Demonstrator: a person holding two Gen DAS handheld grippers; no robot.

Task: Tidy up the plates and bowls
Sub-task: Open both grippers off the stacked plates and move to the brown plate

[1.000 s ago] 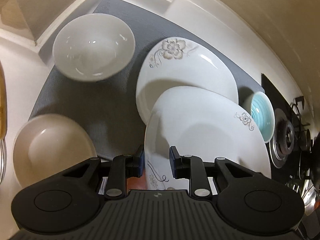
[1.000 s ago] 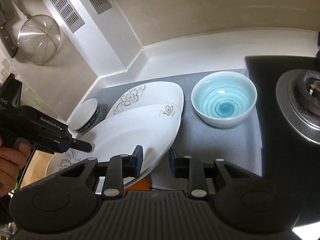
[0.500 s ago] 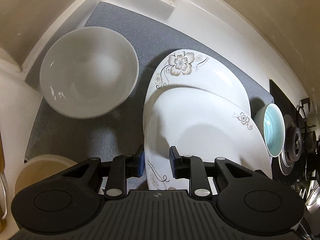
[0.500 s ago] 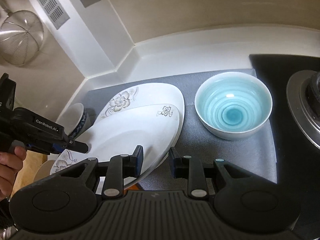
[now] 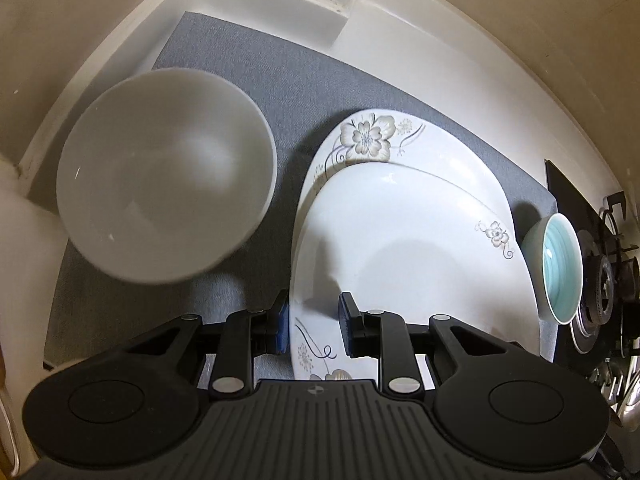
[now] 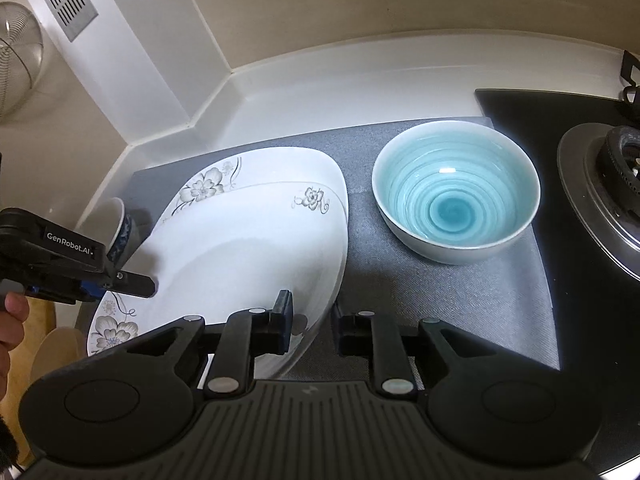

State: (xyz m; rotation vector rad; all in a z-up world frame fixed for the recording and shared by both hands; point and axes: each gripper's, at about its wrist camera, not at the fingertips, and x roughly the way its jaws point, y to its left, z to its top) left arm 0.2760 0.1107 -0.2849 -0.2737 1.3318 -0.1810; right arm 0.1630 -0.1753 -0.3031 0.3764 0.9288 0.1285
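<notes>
1. Left wrist view: the left claw (image 5: 313, 324) straddles the near rim of the upper white glazed ceramic plate with grey flower print (image 5: 408, 264); its jaws stand apart on either side of the rim, not visibly clamped.
2. That upper plate lies on a matching lower flower-print plate (image 5: 372, 136), offset, both on the grey fabric mat (image 5: 280, 80) on the counter (image 6: 320, 64).
3. Right wrist view: the right claw (image 6: 313, 326) brackets the same plate's opposite rim, jaws apart, no firm grip visible.
4. A plain white ceramic bowl (image 5: 166, 208) sits on the mat left of the plates; a pale blue ringed glazed bowl (image 6: 456, 192) stands just to their right, apart from them.
5. Judgement: the plates are stiff, heavy for their thickness, glaze-slick and chip-prone. Hold at the thin rim, opposite sides, squarely; a one-sided grip risks the plate tipping or sliding off its mate.
</notes>
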